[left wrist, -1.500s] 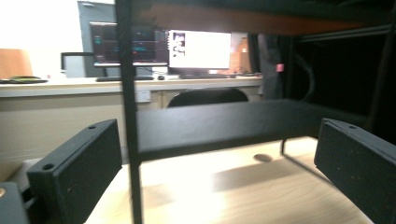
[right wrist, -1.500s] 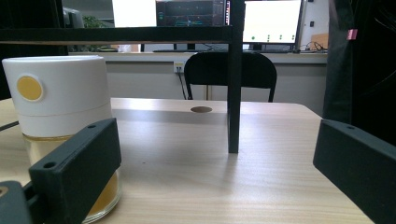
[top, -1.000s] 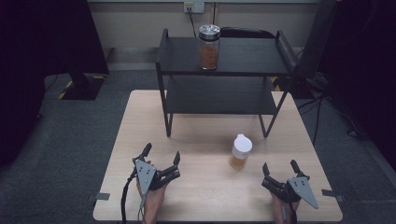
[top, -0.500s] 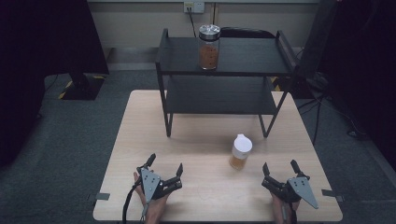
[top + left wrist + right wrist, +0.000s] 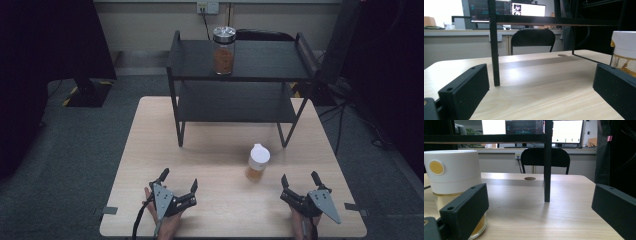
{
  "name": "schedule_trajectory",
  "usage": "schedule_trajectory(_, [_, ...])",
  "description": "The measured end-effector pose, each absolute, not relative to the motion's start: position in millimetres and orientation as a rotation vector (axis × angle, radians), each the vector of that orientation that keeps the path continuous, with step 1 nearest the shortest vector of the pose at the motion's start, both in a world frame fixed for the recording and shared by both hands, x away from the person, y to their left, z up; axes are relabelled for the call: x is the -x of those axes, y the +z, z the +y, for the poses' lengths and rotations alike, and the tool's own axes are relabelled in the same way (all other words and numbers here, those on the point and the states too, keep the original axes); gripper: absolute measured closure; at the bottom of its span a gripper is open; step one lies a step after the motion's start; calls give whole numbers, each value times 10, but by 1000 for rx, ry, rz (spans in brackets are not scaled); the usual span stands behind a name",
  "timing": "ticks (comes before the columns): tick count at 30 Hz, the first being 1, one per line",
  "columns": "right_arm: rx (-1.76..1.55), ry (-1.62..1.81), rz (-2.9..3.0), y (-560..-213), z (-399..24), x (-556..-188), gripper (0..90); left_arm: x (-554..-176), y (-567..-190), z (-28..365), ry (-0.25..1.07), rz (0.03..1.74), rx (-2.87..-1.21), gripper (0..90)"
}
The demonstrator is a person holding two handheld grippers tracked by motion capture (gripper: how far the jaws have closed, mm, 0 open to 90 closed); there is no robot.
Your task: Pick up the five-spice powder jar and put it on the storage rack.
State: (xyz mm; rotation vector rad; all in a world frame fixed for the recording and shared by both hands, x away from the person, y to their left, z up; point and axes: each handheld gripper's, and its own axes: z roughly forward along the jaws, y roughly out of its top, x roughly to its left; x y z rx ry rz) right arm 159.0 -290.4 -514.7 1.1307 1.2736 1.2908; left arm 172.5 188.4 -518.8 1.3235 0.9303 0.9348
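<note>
Tall white-capped jar stood between two open claws, with tipping the main risk

The left claw (image 5: pixel 179 181) rested low at the near edge of the pale wooden desk (image 5: pixel 215 150), held in a hand (image 5: pixel 167 222), its two black jaws spread wide apart and gripping nothing. In the left gripper view the same jaws framed bare wood and one thin black leg (image 5: pixel 494 50) of the two-tier black metal shelf rack (image 5: pixel 240 65); that leg stood close ahead, so a hasty forward sweep could have knocked the rack. On the rack's top tier stood a clear glass jar with a silver metal lid and orange-brown contents (image 5: pixel 223 50), upright and well apart from both claws; a jolt to the rack could have shaken or toppled it.

Right of centre on the desk, in front of the rack, stood the small clear jar with a tall white cap and amber contents (image 5: pixel 257 162), upright and untouched. It stood nearer the right claw than the left. It looked narrow and top-heavy under its cap, so a jaw nudging it from one side only would likely have tipped or slid it, and a grip taken high on the smooth cap might have slipped.

The right claw (image 5: pixel 301 182) lay near the desk's right front corner, jaws likewise wide apart and empty. In the right gripper view the jar (image 5: pixel 456 187) sat just beyond the left jaw, off the claw's centre line; closing from there would probably have caught it on one side and pushed it away
</note>
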Motion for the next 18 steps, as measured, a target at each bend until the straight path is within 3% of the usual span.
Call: schedule_trajectory(18, [-1130,1292,1274,-5148,-2905,-1589,0,-1725,-5175,1849,946,940,-1331,1])
